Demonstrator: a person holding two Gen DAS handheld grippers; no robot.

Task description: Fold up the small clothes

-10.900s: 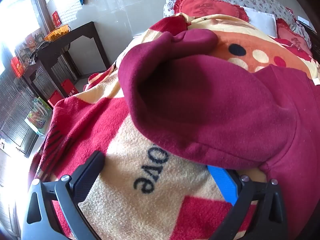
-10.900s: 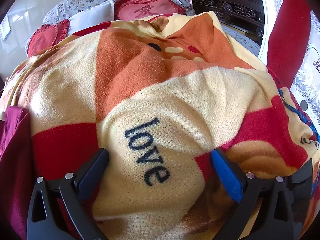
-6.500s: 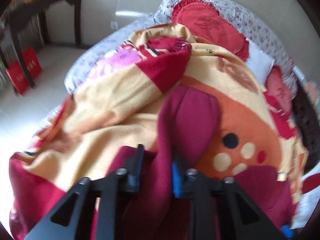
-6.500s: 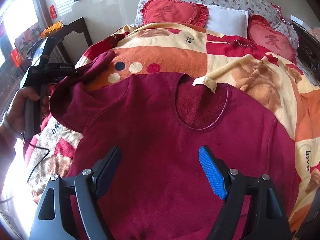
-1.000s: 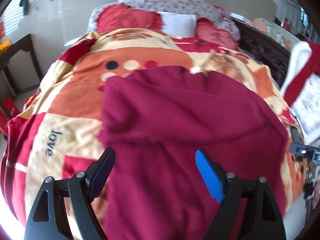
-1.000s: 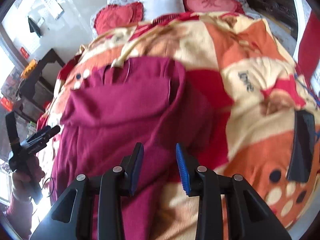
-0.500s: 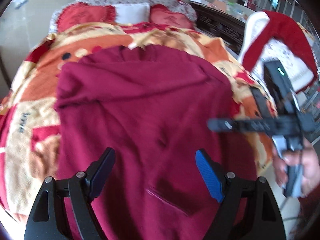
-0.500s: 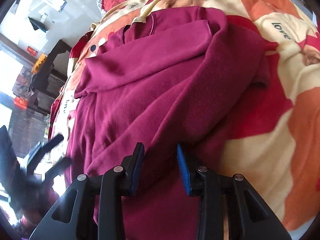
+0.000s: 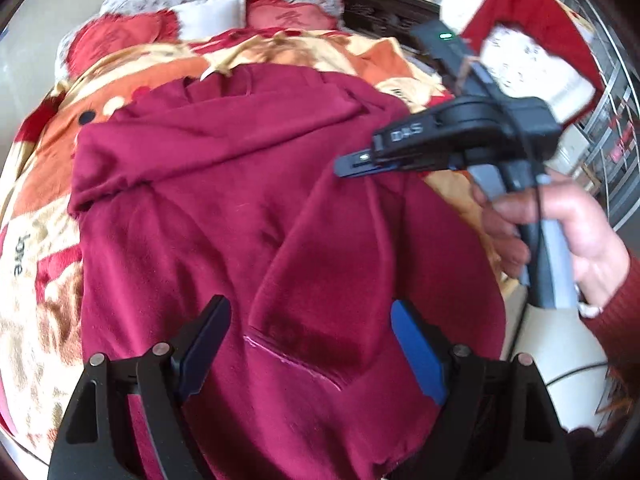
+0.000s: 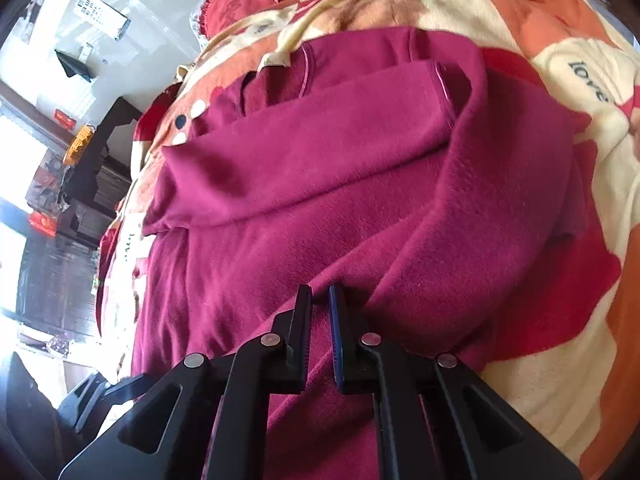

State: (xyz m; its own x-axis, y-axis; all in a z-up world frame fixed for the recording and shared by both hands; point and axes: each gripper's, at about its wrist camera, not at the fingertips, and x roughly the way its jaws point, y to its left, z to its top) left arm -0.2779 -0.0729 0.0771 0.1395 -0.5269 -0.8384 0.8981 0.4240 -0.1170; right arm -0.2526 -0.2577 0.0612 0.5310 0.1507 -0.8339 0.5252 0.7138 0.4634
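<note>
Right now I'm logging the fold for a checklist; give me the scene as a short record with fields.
garment: maroon top, spread on the blanket
sleeves: both folded across the body
left gripper: jaws wide open above the hem, holding nothing
right gripper: jaws closed on a fold of the maroon top
surface: patterned blanket on a bed
pillows: at the far end

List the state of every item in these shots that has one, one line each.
Maroon shirt: spread on the blanket, both sleeves folded across the body, not yet folded up.
Left claw: open, hovering above the shirt's lower part, holding nothing.
Right claw: shut on the second sleeve's fabric, laid diagonally.
Blanket: spread over the bed, rumpled.
Heart pillows: lying at the bed's head.
</note>
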